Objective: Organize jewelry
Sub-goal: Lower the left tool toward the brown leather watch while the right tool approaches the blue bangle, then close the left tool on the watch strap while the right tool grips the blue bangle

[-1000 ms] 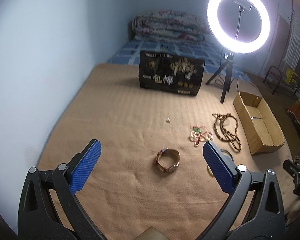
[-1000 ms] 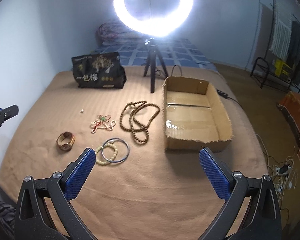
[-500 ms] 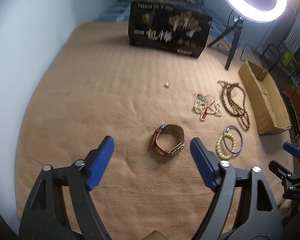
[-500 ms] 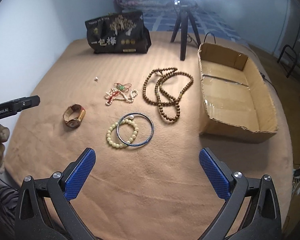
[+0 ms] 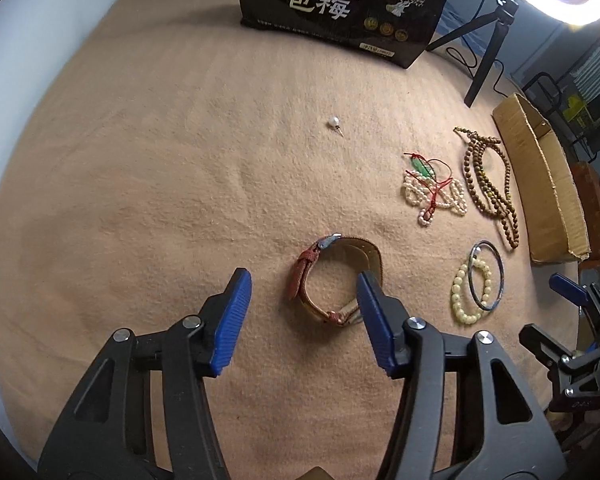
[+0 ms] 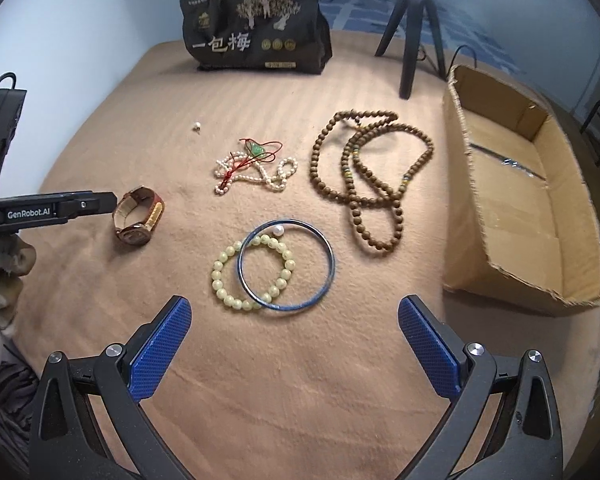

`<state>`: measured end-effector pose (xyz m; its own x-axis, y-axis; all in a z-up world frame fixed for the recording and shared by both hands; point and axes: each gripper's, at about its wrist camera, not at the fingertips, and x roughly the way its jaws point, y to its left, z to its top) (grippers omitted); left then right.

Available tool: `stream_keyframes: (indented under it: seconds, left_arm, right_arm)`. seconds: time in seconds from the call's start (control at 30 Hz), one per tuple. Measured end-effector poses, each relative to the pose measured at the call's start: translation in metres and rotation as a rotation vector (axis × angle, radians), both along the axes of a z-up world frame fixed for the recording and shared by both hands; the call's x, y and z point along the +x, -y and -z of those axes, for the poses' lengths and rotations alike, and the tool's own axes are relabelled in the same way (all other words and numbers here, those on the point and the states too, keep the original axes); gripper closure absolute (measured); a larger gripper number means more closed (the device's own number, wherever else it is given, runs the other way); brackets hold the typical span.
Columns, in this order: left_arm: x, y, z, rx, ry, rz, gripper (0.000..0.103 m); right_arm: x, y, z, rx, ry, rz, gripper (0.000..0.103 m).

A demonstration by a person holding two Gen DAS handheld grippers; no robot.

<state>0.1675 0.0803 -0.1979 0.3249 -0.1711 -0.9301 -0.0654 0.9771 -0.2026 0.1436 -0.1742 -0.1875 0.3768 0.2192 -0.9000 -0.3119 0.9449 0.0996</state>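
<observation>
A brown leather watch (image 5: 304, 276) lies on the tan blanket (image 5: 160, 200). My left gripper (image 5: 303, 280) points down over it, its jaws closing. The watch sits between the blue pads, which do not press on it; the right pad overlaps its far side. My right gripper (image 6: 294, 306) hangs open just short of a blue bangle (image 6: 286, 266) that overlaps a pale green bead bracelet (image 6: 220, 276). Beyond them lie a pearl strand with red cord (image 6: 256, 168), a long wooden bead necklace (image 6: 364, 172) and a lone pearl stud (image 6: 197, 126).
An open cardboard box (image 6: 520, 216) sits at the right edge of the blanket. A black printed bag (image 6: 256, 40) stands at the back, with a ring light's tripod (image 6: 412, 28) beside it. A pale wall runs along the left.
Both grippers have dropped and tilted down toward the blanket. The left one has come over the watch and its jaws have narrowed. The right one has neared the bangle, still wide.
</observation>
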Motion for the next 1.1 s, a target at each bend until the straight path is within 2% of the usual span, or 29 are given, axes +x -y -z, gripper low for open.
stream_keyframes:
  seconds: [0.17,0.43,0.73,0.83,1.1]
  left_arm:
    - [0.007,-0.004,0.009,-0.036,-0.029,-0.004,0.048]
    - [0.012,-0.007,0.019,-0.037,-0.049,0.014,0.055]
    - [0.015,0.001,0.025,-0.024,-0.050,0.037,0.055]
    - [0.015,0.004,0.025,-0.014,-0.049,0.051,0.063]
    - [0.017,0.000,0.027,-0.024,-0.056,0.039,0.077]
  right_arm:
    - [0.011,-0.006,0.013,0.008,-0.031,-0.011,0.000]
    - [0.025,-0.013,0.030,-0.011,-0.067,-0.016,0.000]
    - [0.032,-0.018,0.035,-0.021,-0.070,-0.030,0.002]
    - [0.036,-0.024,0.039,-0.040,-0.077,-0.042,0.006]
    - [0.048,-0.020,0.048,-0.053,-0.092,-0.018,0.012]
